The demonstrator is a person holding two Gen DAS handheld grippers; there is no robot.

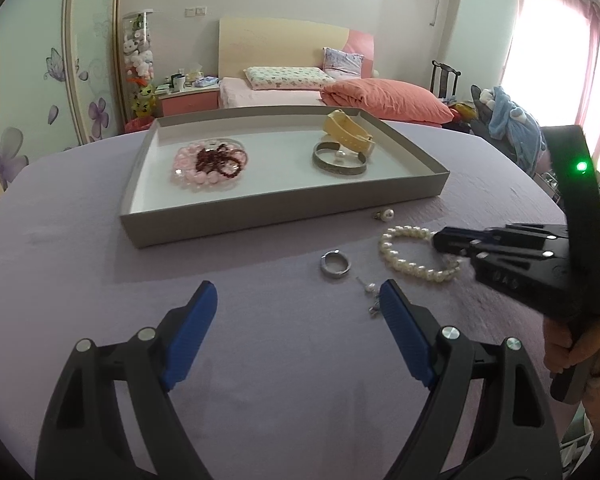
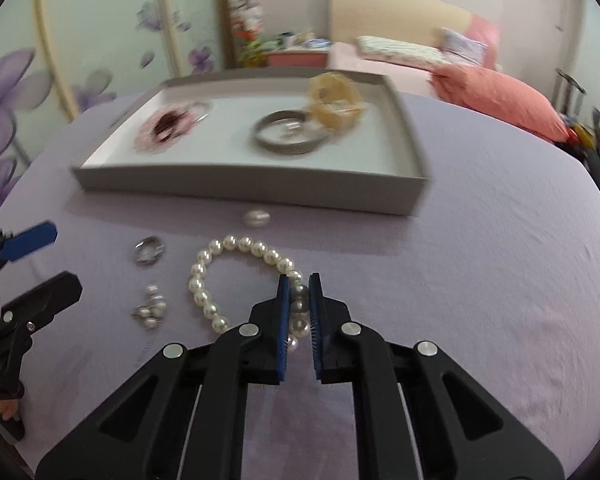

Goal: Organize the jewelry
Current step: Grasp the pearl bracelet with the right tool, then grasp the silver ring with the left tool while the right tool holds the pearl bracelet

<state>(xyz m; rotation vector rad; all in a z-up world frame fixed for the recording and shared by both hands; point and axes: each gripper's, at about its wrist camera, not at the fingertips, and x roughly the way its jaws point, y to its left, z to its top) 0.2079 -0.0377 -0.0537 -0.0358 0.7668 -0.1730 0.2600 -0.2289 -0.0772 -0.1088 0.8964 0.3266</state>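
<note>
Pearls sit pinched between the blue pads of the right gripper (image 2: 299,280), which has clamped onto the near side of the pearl bracelet (image 2: 236,280) while the loop lies on the lavender tablecloth (image 2: 480,280). In the left wrist view the same tool reaches in from the right, its tips on the bracelet's right edge, a hand (image 1: 568,350) wrapped around its handle.

The left gripper (image 1: 296,292) hovers low over the cloth with its jaws spread wide and nothing between them. Just beside its right finger lies a small cluster of pearl earrings (image 1: 370,292). A little beyond them rests a silver ring (image 1: 335,264), lying apart from the bracelet.

Farther on, a single pearl earring (image 1: 386,215) lies on the cloth just in front of the grey tray (image 1: 284,204). Inside the tray, on the left, a pink bead bracelet (image 1: 192,172) lies with a dark red bead strand (image 1: 218,160) piled on top of it. On the tray's right side a silver bangle (image 1: 340,164) lies flat with a small pearl inside its ring, and a yellow strap (image 1: 348,130) curls just behind it, touching it.

Beyond the table stands a bed (image 1: 268,94) with a pink quilt.
</note>
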